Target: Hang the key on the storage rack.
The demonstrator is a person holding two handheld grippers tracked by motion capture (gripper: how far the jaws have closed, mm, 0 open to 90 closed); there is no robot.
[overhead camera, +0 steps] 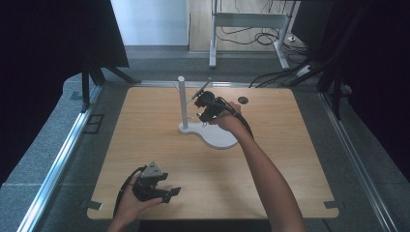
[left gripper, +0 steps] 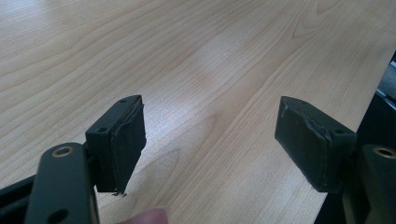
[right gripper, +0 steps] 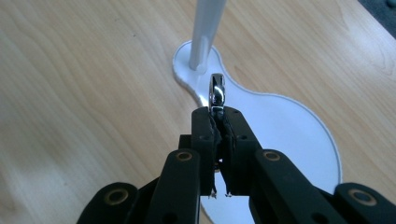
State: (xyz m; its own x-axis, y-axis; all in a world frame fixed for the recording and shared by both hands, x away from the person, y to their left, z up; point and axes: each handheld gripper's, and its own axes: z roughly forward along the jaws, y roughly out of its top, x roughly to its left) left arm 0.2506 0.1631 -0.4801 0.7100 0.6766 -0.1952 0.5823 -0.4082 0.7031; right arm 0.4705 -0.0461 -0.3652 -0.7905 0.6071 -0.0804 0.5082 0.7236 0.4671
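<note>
A white stand has a curved flat base [overhead camera: 220,137] and an upright post [overhead camera: 182,101] near the middle of the wooden table [overhead camera: 145,145]. My right gripper [overhead camera: 199,104] hovers just right of the post, above the base. In the right gripper view this gripper [right gripper: 217,116] is shut on a small shiny metal piece [right gripper: 216,91] that sticks out past its tips toward the post [right gripper: 205,32] and over the base [right gripper: 280,121]. My left gripper [overhead camera: 169,185] rests low at the table's front left, open [left gripper: 210,140] with bare wood between its pads [left gripper: 123,140].
A small dark round mark [overhead camera: 242,100] lies on the table behind the right hand. Metal rails [overhead camera: 58,159] run along both sides of the table. A white frame and cables [overhead camera: 256,34] stand on the floor beyond.
</note>
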